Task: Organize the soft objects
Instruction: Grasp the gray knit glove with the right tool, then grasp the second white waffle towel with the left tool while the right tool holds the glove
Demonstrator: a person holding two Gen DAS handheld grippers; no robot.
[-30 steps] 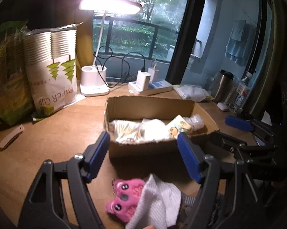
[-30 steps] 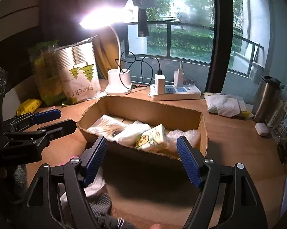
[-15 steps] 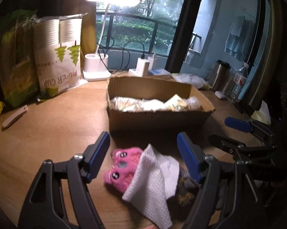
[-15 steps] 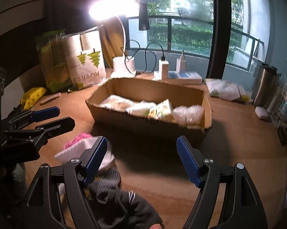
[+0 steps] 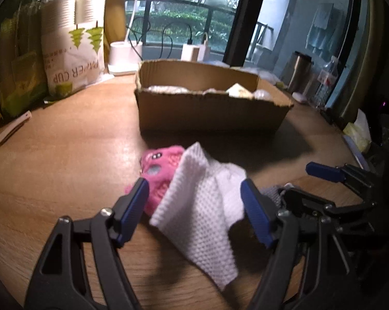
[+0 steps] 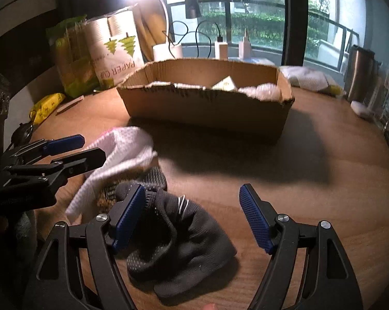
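Reaching for the loose pile is the step in hand, by my reading: nothing is gripped yet, and both tools hang over the soft things that lie in front of the box.

The wooden desk [image 6: 310, 201] carries everything. The torn cardboard box [image 6: 207, 108] stands toward its far edge, in front of the window, already holding several pale wrapped items and a small printed packet. Between the box and the near edge lies the pile to be sorted. The white waffle-weave cloth [image 5: 202, 206] is draped over the pink plush toy [image 5: 161, 170], hiding the toy's right part. The dark grey knit sock [image 6: 184, 245] lies crumpled just to the right of the cloth, touching its edge, closest to the near edge.

The left gripper [image 5: 194, 206] has its fingers well apart with the white cloth between them, though I cannot tell whether a pad touches it. The right gripper [image 6: 192, 217] also has its fingers spread, empty; its left finger overlaps the sock, and the sock's bulk sits low between the two.

The next move, as I judge it, calls for each tool to sink onto its fabric, pinch a fold firmly, then lift and carry it over the box's near wall. The cloth may drag the plush along.
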